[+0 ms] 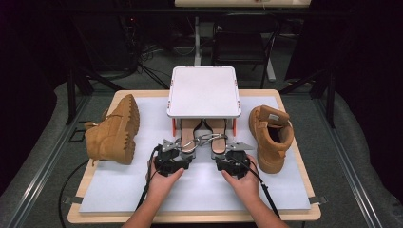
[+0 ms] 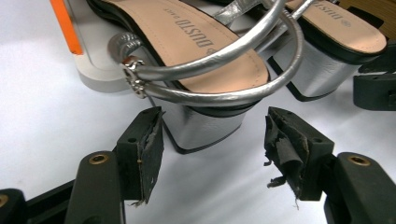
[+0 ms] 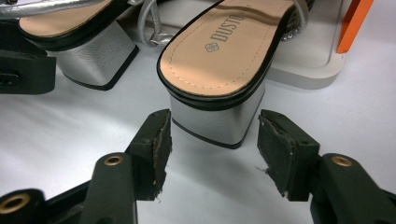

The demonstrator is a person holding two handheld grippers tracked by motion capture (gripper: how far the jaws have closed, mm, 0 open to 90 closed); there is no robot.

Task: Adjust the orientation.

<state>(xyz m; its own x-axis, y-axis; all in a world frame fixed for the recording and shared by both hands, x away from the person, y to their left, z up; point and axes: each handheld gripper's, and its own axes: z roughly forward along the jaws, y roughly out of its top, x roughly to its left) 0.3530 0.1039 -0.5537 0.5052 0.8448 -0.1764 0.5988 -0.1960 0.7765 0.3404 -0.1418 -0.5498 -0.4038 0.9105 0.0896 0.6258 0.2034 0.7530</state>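
Seen from the high view: left gripper (image 1: 186,153) and right gripper (image 1: 219,154), each in a hand, at the heels of two silver sandals (image 1: 190,137) tucked under a white shelf (image 1: 203,91) on a white mat (image 1: 142,185), tan boots (image 1: 114,130) at either side. From the left gripper view: jaws parted, flanking the left sandal heel (image 2: 205,126), not touching. From the right gripper view: jaws parted around the right sandal heel (image 3: 217,119), left pad almost touching.

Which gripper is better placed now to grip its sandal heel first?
Right, slightly. The right gripper has its pads nearly against the right sandal's heel. The left gripper straddles the left sandal's heel with more gap.
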